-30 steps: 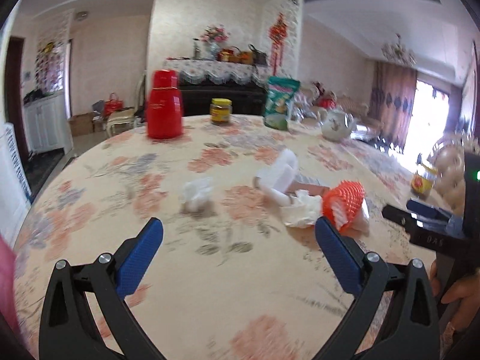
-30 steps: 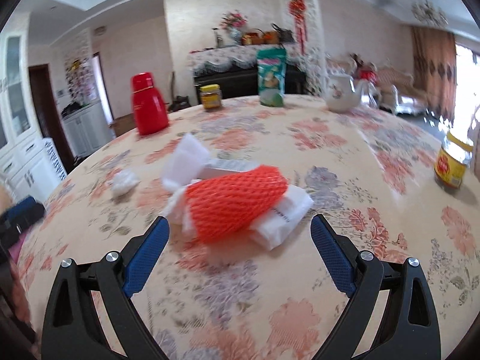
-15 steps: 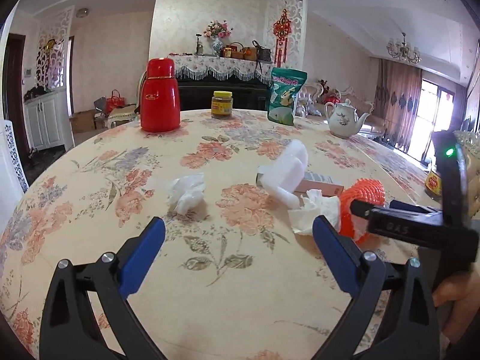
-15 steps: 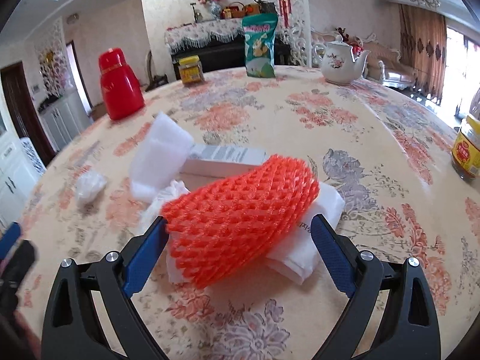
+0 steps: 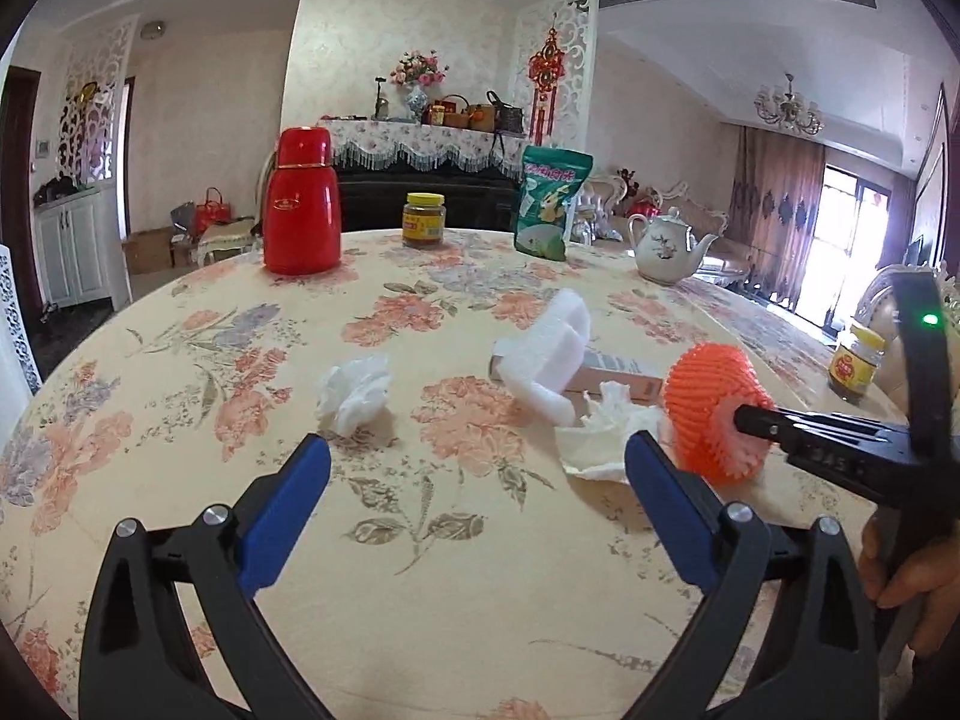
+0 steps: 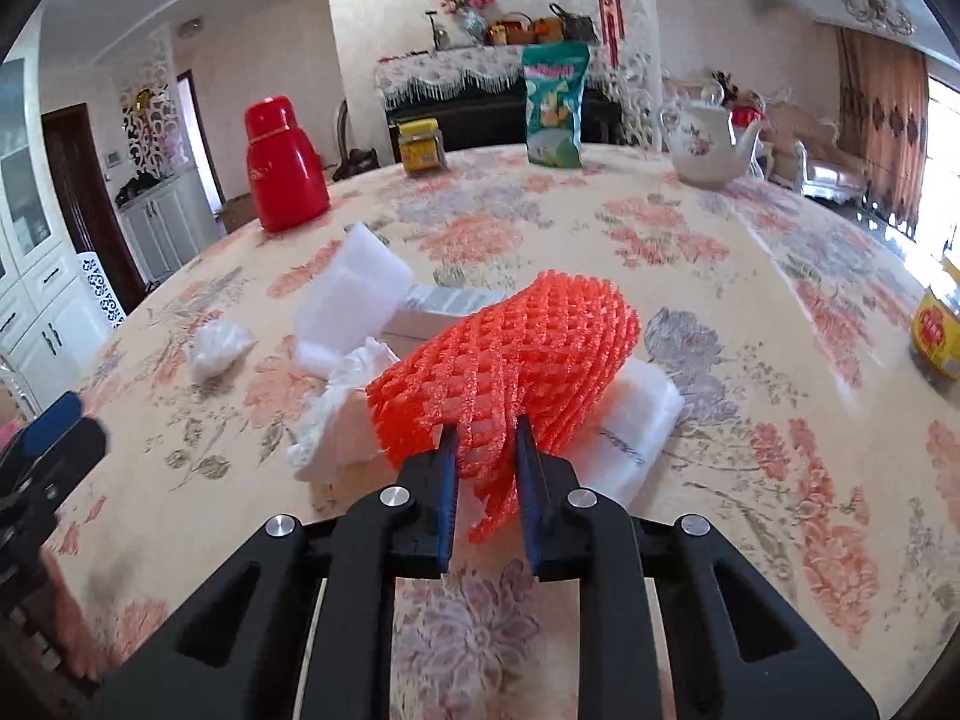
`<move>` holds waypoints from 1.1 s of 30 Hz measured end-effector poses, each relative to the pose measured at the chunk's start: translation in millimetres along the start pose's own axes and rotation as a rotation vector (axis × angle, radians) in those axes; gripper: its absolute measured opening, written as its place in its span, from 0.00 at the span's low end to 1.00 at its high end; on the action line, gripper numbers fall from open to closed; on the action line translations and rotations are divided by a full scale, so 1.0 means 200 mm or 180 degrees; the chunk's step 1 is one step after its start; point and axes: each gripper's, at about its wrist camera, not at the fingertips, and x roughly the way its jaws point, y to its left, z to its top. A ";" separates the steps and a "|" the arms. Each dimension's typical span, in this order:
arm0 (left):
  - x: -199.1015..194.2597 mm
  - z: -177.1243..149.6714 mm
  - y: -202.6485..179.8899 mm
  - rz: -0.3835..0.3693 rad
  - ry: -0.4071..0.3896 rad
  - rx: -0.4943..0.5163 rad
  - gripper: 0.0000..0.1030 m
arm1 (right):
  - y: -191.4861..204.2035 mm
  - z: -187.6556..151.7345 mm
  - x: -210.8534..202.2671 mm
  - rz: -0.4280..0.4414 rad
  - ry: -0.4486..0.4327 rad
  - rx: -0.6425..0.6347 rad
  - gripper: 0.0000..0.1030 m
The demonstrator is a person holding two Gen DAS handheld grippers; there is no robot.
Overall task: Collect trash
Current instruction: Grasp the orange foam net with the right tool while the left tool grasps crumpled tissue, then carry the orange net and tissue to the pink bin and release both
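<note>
Half a second ago spread wide around it, the right gripper now pinches the near end of the orange foam net atop the trash pile on the table, ready for lifting, while the left gripper waits wide open.

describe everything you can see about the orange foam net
The orange foam net is a soft tube of open diamond mesh, the kind that sleeves fruit. It lies on its side, squashed, atop a white plastic bag, with a crumpled tissue at its left. The right tongs are shut on its near edge, pinching the mesh flat between the blue pads. The left wrist view shows its round open end.
</note>
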 end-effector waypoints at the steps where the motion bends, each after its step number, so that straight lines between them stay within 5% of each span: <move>1: 0.02 0.01 -0.01 -0.0059 0.0071 -0.0044 0.93 | 0.00 -0.01 -0.03 -0.0047 -0.0031 -0.0041 0.19; 10: 0.20 0.02 -0.28 -0.0143 0.0490 0.0210 0.93 | -0.20 -0.04 -0.22 -0.0129 -0.0317 0.0211 0.19; 19: 0.58 0.02 -0.43 -0.0092 0.1063 0.0174 0.68 | -0.26 -0.03 -0.27 -0.0096 -0.0476 0.0331 0.19; 21: 0.63 0.02 -0.45 -0.0156 0.1151 0.0180 0.50 | -0.26 -0.03 -0.28 -0.0103 -0.0489 0.0330 0.19; 22: 0.64 0.01 -0.46 -0.0161 0.1184 0.0195 0.22 | -0.26 -0.03 -0.28 -0.0100 -0.0499 0.0329 0.19; 25: 0.57 0.00 -0.48 -0.0232 0.1069 0.0219 0.11 | -0.25 -0.03 -0.28 -0.0107 -0.0503 0.0293 0.19; 33: 0.29 -0.03 -0.40 -0.0168 0.0724 0.0227 0.10 | -0.20 -0.04 -0.27 -0.0060 -0.0465 0.0130 0.19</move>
